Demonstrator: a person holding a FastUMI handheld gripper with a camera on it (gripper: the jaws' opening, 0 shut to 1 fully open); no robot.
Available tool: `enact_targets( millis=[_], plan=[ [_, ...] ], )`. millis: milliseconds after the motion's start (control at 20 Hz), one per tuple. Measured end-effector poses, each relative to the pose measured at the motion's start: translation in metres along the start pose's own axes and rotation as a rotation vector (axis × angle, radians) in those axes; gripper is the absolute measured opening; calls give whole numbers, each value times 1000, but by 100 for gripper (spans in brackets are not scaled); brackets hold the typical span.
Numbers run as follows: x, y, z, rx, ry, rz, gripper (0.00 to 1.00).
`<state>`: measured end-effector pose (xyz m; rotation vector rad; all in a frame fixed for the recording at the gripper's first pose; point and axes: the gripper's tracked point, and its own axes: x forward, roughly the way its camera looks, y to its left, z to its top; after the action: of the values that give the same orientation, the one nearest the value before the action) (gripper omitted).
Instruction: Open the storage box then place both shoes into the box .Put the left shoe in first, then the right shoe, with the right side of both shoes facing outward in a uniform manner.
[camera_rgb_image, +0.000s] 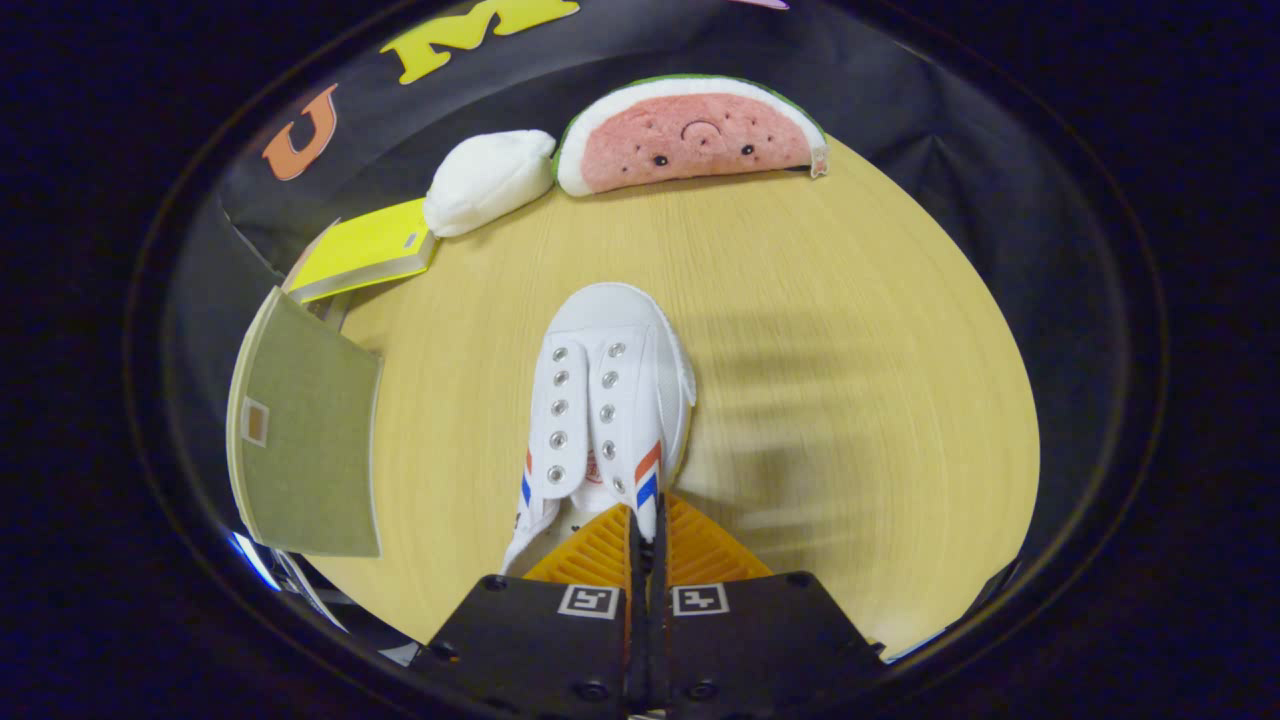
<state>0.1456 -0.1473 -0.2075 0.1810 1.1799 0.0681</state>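
Note:
A white canvas shoe (605, 400) with metal eyelets and red and blue side stripes points away from me over the wooden table (850, 350). My gripper (645, 530) is shut on the shoe's right collar wall, which is pinched thin between the two fingers. The shoe looks lifted, with a blurred shadow to its right. The olive-green lid (305, 440) of the storage box stands raised to the left of the shoe. The box's inside is hidden.
A yellow book (365, 250) lies beyond the lid. A white plush lump (488, 180) and a watermelon-slice plush (690, 135) sit at the far table edge against the black cloth wall.

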Motion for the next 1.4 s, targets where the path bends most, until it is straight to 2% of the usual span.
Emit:
enact_targets(
  millis=[200,400,650,1100,1400],
  plan=[
    [-42,26,-6,39,-86,15,6],
    [-88,74,-7,26,-177,61,6],
    [-126,137,-9,8,-232,70,6],
    [-141,256,-17,-82,-259,133,6],
    [-113,326,-13,-125,-263,167,5]
  ],
)
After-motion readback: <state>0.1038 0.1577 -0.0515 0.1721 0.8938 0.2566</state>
